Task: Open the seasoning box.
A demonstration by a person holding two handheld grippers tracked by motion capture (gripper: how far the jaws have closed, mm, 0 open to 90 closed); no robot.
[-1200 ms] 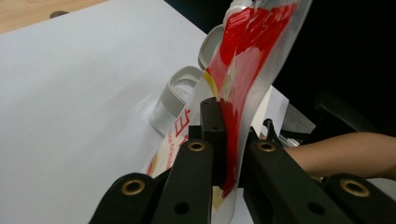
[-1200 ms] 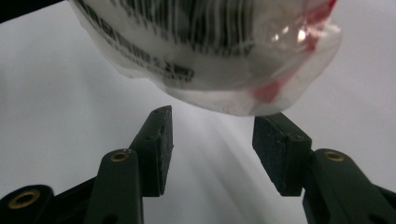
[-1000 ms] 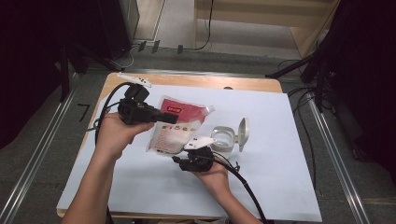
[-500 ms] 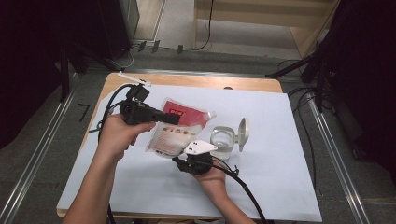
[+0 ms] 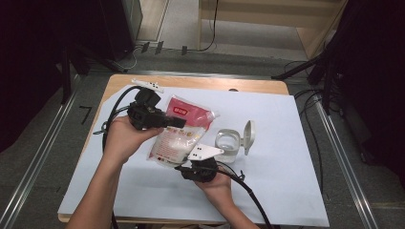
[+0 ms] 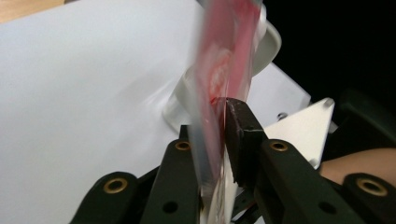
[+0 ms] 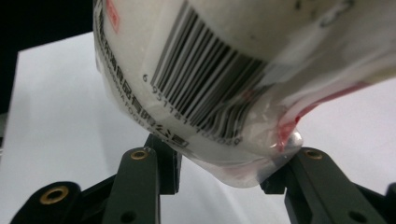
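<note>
The left tool (image 5: 179,122) pinches the tilted rice bag (image 5: 184,129), now raised above the open container (image 5: 228,143), as the right tool's (image 5: 193,164) half-open jaws close on its bottom corner.

The bag (image 6: 224,60) is motion-blurred, its top cut off by the frame.

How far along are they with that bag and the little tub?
Done: the container stands on the white sheet with its lid flipped open. In hand: the bag is lifted and tilted, the left gripper pinching its upper part, while the right gripper, jaws just closing, straddles its lower corner. Left: nothing looks poured yet; the bag seems sealed.
</note>
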